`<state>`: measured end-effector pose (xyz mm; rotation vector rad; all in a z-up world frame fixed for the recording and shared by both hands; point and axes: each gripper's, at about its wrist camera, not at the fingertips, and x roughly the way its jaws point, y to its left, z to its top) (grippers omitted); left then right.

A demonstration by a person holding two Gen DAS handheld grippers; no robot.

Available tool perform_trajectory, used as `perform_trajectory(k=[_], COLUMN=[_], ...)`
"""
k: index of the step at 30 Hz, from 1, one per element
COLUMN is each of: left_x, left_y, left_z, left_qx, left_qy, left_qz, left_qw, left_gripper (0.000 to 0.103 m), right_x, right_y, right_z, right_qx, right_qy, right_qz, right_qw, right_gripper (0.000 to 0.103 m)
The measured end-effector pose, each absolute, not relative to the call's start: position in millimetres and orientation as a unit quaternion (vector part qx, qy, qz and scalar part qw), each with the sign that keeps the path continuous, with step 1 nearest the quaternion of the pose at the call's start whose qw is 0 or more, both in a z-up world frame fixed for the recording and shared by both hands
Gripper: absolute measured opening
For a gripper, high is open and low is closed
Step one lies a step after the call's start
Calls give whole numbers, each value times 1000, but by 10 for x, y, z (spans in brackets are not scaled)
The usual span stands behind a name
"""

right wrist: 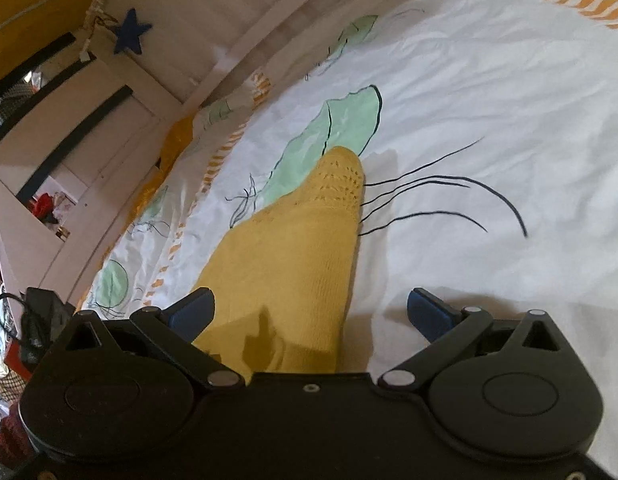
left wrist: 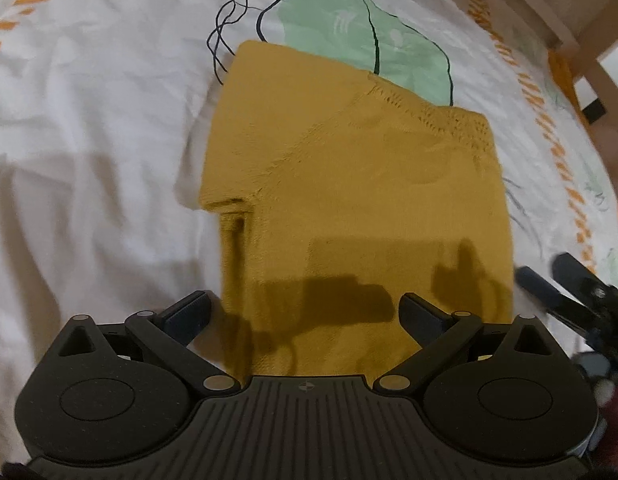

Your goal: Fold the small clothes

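A mustard-yellow knitted garment [left wrist: 349, 200] lies folded flat on a white bedspread [left wrist: 89, 140], with a lacy edge at its far right corner. In the left wrist view my left gripper [left wrist: 307, 314] hovers open over the garment's near part, both fingers wide apart and pressing on nothing. The right gripper [left wrist: 545, 270] shows at the right edge, beside the garment's right side. Seen from the right wrist, the garment [right wrist: 293, 248] stretches away from my right gripper [right wrist: 313, 312], which stands wide open. Its left finger is over the knit and its right finger over bare sheet.
The bedspread has a green leaf print [left wrist: 369, 40] with dark lines, and orange borders. A wooden frame [left wrist: 569, 8] stands beyond the bed at the upper right. White cabinets [right wrist: 69, 128] with a blue star [right wrist: 131, 36] and floor clutter [right wrist: 33, 320] lie off the bed's side.
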<state>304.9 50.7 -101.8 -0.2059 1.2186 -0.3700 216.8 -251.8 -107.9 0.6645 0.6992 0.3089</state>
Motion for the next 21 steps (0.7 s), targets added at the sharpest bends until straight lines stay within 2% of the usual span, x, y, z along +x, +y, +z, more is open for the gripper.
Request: perform_trajectory(k=[7, 16, 20, 21], left_x=[3101, 3109, 3124, 3128], left_y=[527, 322, 412, 462], left_z=[-1028, -1041, -1055, -1061], left_qx=[-137, -132, -154, -169], left_qy=[554, 545, 547, 546], left_qz=[-187, -223, -213, -213], left_qw=[799, 797, 795, 793], left_gripper=[101, 99, 82, 72], right_x=[2650, 3149, 3161, 3135], right_y=[-2509, -2189, -2210, -2219], right_z=[-1131, -1212, -1255, -1256], right_qx=[334, 312, 341, 341], right_qy=[354, 392, 388, 387], right_qz=[167, 220, 218, 221], right_qw=[858, 837, 828, 828], right_gripper=[103, 103, 103, 103])
